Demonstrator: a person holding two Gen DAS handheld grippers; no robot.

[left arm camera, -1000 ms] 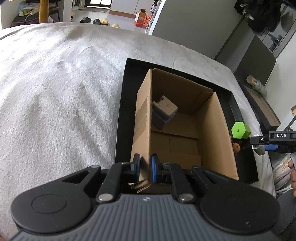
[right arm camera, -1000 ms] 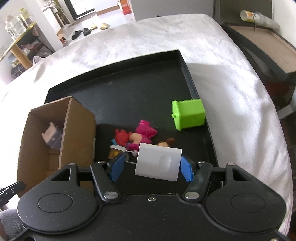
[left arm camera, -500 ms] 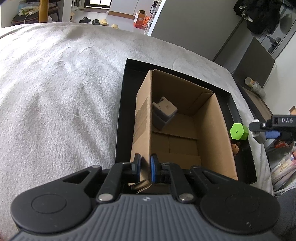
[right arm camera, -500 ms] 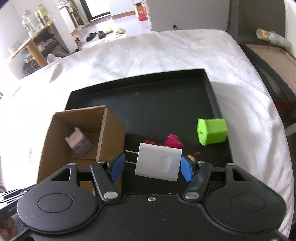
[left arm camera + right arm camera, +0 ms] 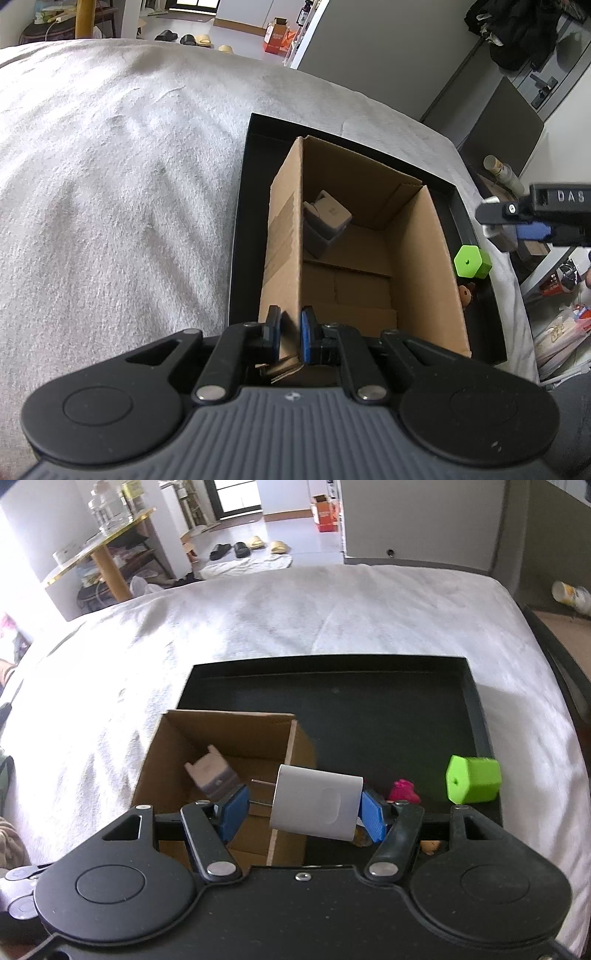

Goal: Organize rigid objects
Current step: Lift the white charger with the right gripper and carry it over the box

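An open cardboard box (image 5: pixel 424 266) stands in a black tray (image 5: pixel 240 221) on a white-covered bed. My left gripper (image 5: pixel 290 338) is shut on the box's near left wall. A grey-and-white block (image 5: pixel 325 221) lies inside the box; it also shows in the right wrist view (image 5: pixel 212 773). My right gripper (image 5: pixel 301 810) is shut on a white plug adapter (image 5: pixel 316 801), its prongs pointing left, held above the box's right wall (image 5: pixel 284 775). The right gripper also shows at the right edge of the left wrist view (image 5: pixel 517 221).
A green hexagonal block (image 5: pixel 472 779) (image 5: pixel 471 262), a pink toy (image 5: pixel 404 790) and a small brown figure (image 5: pixel 466 291) lie in the tray right of the box. The tray rim (image 5: pixel 480 716) borders them. Furniture and shoes stand beyond the bed.
My right gripper has risen and moved left with the adapter, from over the toys to over the box's right wall. My left gripper stays clamped on the box wall.
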